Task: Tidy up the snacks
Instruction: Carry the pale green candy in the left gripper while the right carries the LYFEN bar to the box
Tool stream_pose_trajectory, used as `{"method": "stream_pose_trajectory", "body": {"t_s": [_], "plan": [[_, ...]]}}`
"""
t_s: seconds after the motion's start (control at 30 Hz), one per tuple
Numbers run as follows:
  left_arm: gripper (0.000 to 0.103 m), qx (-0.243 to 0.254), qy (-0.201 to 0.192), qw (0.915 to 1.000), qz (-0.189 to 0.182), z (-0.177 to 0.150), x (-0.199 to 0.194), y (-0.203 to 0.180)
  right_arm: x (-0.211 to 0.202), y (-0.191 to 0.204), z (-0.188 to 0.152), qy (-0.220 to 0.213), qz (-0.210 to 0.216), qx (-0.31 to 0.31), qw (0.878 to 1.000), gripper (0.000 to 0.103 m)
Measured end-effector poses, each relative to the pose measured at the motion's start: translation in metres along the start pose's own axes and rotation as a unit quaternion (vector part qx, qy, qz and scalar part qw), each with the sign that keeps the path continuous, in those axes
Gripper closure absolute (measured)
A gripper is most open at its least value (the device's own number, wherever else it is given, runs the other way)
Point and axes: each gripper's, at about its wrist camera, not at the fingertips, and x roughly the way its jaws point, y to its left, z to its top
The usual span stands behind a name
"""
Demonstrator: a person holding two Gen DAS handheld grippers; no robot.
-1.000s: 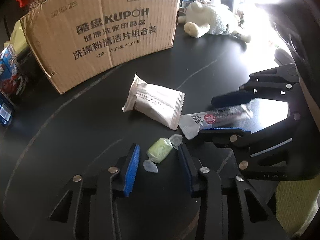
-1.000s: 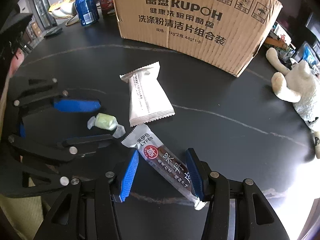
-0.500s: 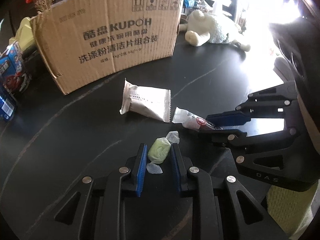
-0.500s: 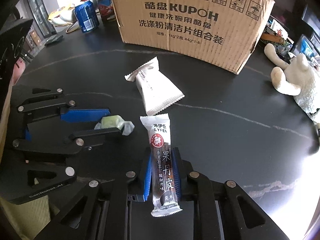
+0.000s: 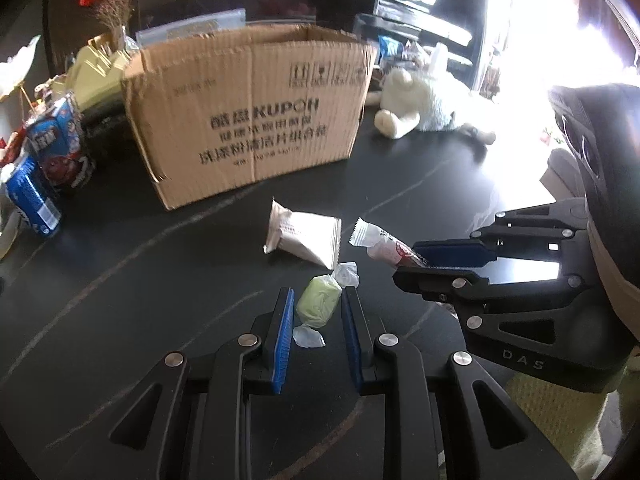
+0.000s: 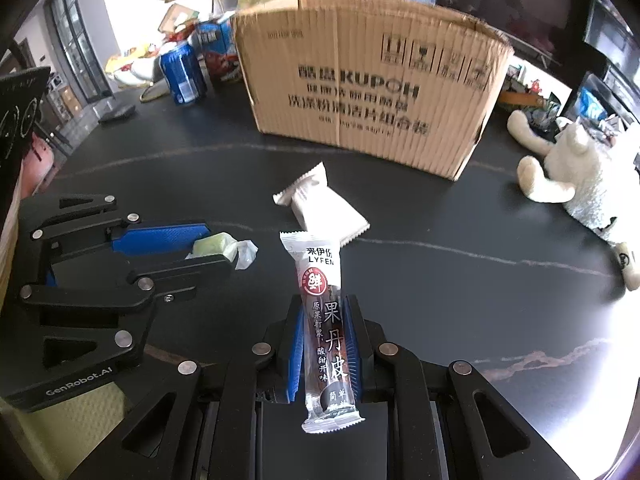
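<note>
My left gripper (image 5: 318, 300) is shut on a green wrapped candy (image 5: 319, 306) and holds it above the black table; it also shows in the right wrist view (image 6: 214, 245). My right gripper (image 6: 323, 314) is shut on a long fruit-leather bar (image 6: 326, 320), held upright; the bar's white end shows in the left wrist view (image 5: 374, 238). A white snack packet (image 5: 306, 236) lies flat on the table ahead of both grippers, also in the right wrist view (image 6: 324, 206). An open cardboard box (image 5: 248, 116) stands behind it (image 6: 368, 80).
A white plush toy (image 5: 424, 106) lies right of the box (image 6: 576, 172). A blue can (image 6: 182, 72) and blue snack cartons (image 5: 52, 148) stand left of the box. The dark table (image 5: 120, 260) extends to the left.
Both grippers closed, the left on the green candy and the right on the fruit-leather bar, then lifted them off the table. The box's open top now shows.
</note>
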Motion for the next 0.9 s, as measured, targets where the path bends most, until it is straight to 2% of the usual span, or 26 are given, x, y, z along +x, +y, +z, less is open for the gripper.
{"method": "stream_pose_trajectory", "body": {"t_s": [0.33,0.63,0.9], "plan": [[0.079,-0.014,-0.036,0.9992,0.009,0.017,-0.033,0.005,-0.035,0.003,0.016,-0.046,0.0,0.023,0.999,0.083],[0.079,-0.027,-0.078,0.9962,0.027,0.048,-0.062,0.017,-0.059,0.003,0.045,-0.096,0.002,0.043,0.994,0.083],[0.079,-0.041,-0.101,0.9933,0.037,0.081,-0.075,0.03,-0.073,-0.003,0.074,-0.123,0.001,0.056,0.991,0.083]]}}
